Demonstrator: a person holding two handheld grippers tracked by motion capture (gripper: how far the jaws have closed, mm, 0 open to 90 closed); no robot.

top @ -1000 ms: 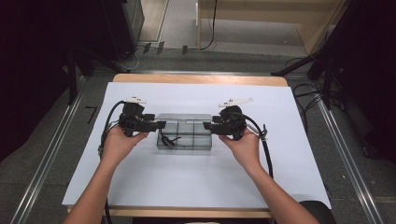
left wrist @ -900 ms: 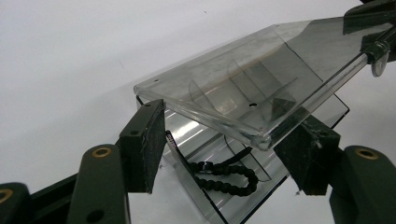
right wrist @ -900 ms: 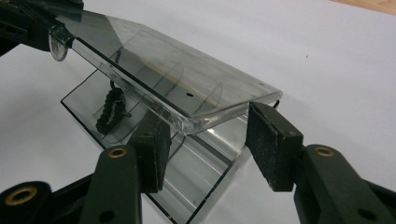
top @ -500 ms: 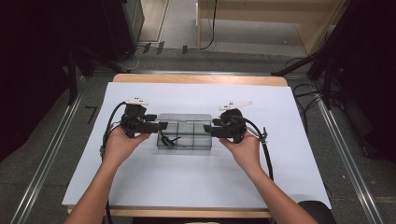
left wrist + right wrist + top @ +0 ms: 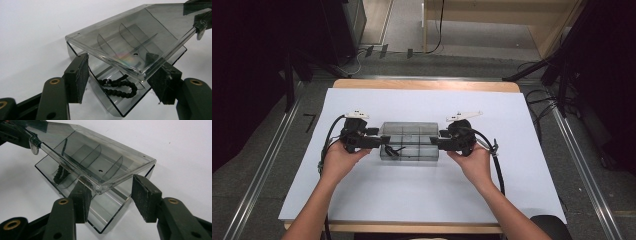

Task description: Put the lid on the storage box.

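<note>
A smoky clear plastic box (image 5: 409, 141) lies near the middle of the white-covered surface (image 5: 422, 200), its long sides running left to right between the two hands. The left gripper (image 5: 384, 142) meets the box's left end and the right gripper (image 5: 438, 142) meets its right end, each held level and pointing inward at the other.

In the left gripper view, the jaws straddle the end of the box: one pad (image 5: 79, 76) stands by the box's outer wall, the other (image 5: 163, 81) sits against the front edge where the half-raised lid (image 5: 130, 37) comes down. Whether both pads press on the plastic cannot be told. A black beaded bracelet (image 5: 120, 87) lies coiled on the floor of the nearest compartment, under the tilted lid, and curved dividers show through the lid further in.

In the right gripper view, the jaws likewise stand to either side of the box's end. One pad (image 5: 81, 201) is right at the lid's corner, and the other (image 5: 145, 197) stands a little apart from the wall with a gap showing, so these jaws are open around the box rather than clamped. The bracelet (image 5: 59, 175) shows at the far end there.
</note>
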